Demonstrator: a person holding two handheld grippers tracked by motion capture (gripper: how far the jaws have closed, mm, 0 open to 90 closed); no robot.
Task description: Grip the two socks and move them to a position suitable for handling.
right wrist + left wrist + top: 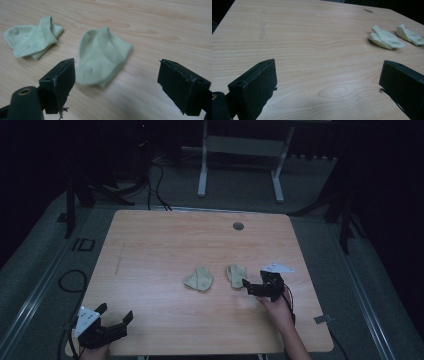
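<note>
Two pale green socks lay near the middle of the wooden tabletop (pixel 150 250). The right sock (pixel 236 274) lay folded, just beside and ahead of the right hand-held gripper (pixel 248 286), whose jaws stood spread wide with nothing between them. The left sock (pixel 199 279) lay near it, apart, likewise crumpled. The left hand-held gripper (pixel 115 315) rested at the near left corner of the tabletop, well apart from both socks, its jaws also released. A small round hole (pixel 238 226) marked the far edge.
</note>
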